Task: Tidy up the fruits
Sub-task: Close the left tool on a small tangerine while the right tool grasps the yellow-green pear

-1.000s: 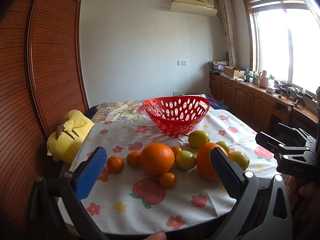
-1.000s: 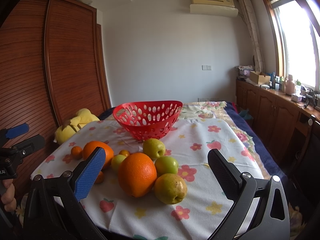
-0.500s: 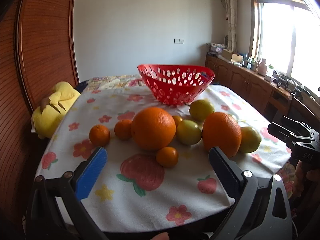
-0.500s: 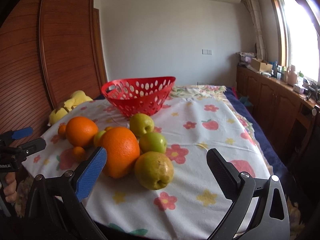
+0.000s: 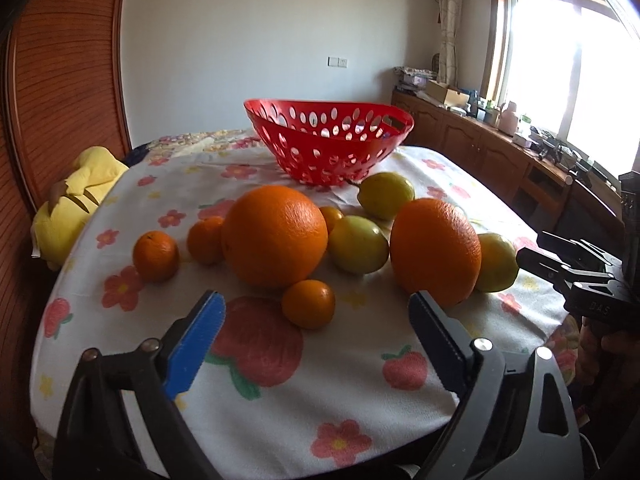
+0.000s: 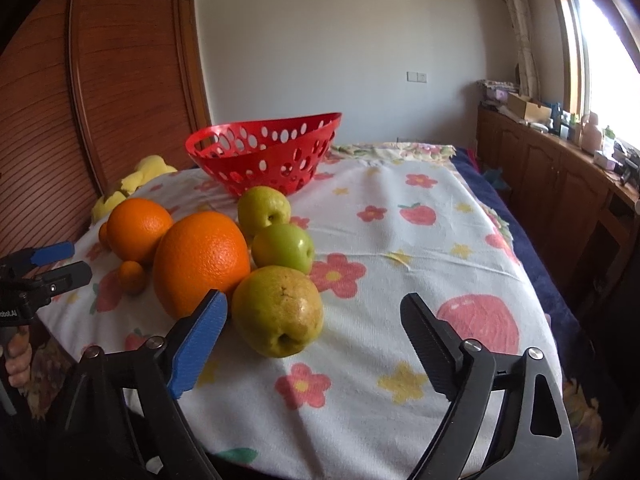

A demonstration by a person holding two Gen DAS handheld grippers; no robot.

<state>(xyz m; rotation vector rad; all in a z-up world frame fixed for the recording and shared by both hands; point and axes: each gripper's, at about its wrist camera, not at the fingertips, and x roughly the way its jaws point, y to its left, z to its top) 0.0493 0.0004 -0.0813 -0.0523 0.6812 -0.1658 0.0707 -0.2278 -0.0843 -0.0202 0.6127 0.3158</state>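
Fruits (image 5: 274, 236) clustered near tablecloth (image 6: 420, 248) edge; bare cloth at 3 o'clock. Left gripper (image 5: 316, 320), right gripper (image 6: 314, 320) closing, grasping nothing.

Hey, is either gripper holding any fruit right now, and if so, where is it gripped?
Nothing is held. The left gripper and right gripper are closing, but no fruit sits between their fingers; the fruit lies on the tablecloth.

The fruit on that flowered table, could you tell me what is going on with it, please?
A person holds a two-finger gripper in each hand over the table. The left gripper lines up on a small mandarin, the right gripper on a yellow-green pear. Both sets of fingers are closing but touch nothing. All fruit lies on the tablecloth; the red basket looks empty.
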